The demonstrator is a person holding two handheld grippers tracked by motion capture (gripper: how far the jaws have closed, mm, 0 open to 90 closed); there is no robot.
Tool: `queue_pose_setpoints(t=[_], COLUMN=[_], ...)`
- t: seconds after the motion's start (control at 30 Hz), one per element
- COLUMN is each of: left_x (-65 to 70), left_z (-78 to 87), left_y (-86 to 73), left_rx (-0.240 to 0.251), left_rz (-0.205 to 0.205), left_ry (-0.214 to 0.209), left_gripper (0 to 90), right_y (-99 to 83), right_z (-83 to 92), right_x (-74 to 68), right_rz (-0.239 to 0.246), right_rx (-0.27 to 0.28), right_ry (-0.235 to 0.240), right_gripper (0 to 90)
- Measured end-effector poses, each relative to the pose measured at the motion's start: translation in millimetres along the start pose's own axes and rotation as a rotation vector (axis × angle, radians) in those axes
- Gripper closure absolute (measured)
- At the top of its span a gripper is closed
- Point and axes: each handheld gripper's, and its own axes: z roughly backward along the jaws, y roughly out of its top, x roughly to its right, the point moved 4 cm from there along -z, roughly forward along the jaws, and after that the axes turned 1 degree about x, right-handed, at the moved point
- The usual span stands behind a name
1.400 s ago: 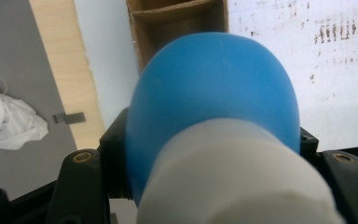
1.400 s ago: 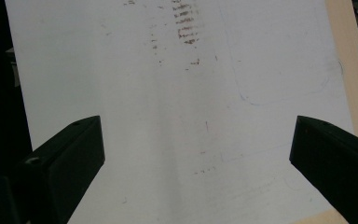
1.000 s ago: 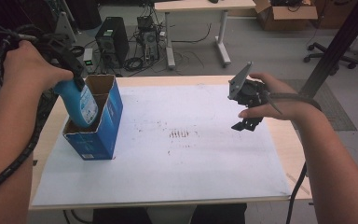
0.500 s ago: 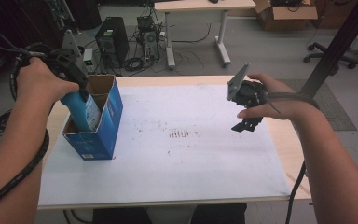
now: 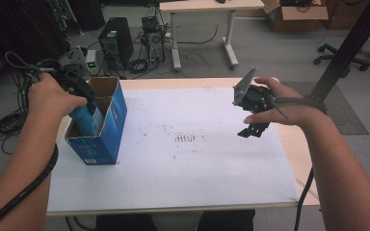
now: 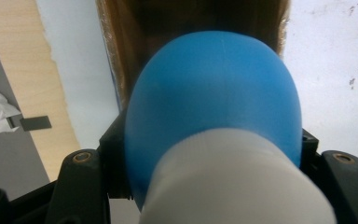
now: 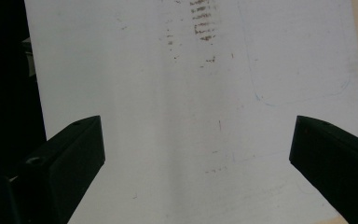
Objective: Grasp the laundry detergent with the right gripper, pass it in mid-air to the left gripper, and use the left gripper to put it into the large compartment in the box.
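Two grippers were over the table (image 5: pixel 183 192), one in each of the person's hands. The left gripper (image 5: pixel 84 103) was clamped on a blue bottle (image 5: pixel 87 120) with a white cap (image 6: pixel 233 182). In the left gripper view, the bottle's round blue body sat tight between the two black jaws, with the cap closest to the camera. The bottle was partly down inside a blue cardboard box (image 5: pixel 101 139), which was open at the top. The box stood on the left side of the white table sheet (image 5: pixel 197 168). The left hand (image 5: pixel 50 96) was right above the box.

The right gripper (image 5: pixel 253 130) hung over the right part of the table, well apart from the box. Its jaws stood wide, and nothing was between them. In the right gripper view, the white sheet with some dark smudges (image 7: pixel 203 28) lay under the jaws. The right hand (image 5: pixel 282 103) held that gripper pointing down at the sheet.
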Motion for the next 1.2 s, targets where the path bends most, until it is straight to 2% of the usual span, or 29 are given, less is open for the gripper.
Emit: queue_pose_setpoints(t=[0.33,0.87,1.0,1.2], left_x=[-0.1,-0.4,-0.8,-0.8], left_z=[-21.2,-45.0,-49.2,-55.1], left_y=[1.4,3.1,3.4,4.2], left_rx=[-0.014,-0.026,-0.025,-0.029], left_rz=[0.003,0.000,0.001,0.000], left_ry=[-0.002,0.007,0.019,0.015], left_gripper=[38.1,38.0,37.9,37.9], right_y=[-0.6,-4.5,-4.8,-2.4], right_z=[-3.0,-4.9,-5.2,-4.1], right_x=[-0.8,-1.7,-1.1,1.3], right_rz=[0.003,0.002,0.003,0.007], right_rx=[0.001,0.006,-0.009,-0.025], right_ry=[0.002,0.006,0.012,0.015], right_gripper=[3.3,3.3,3.3,3.3])
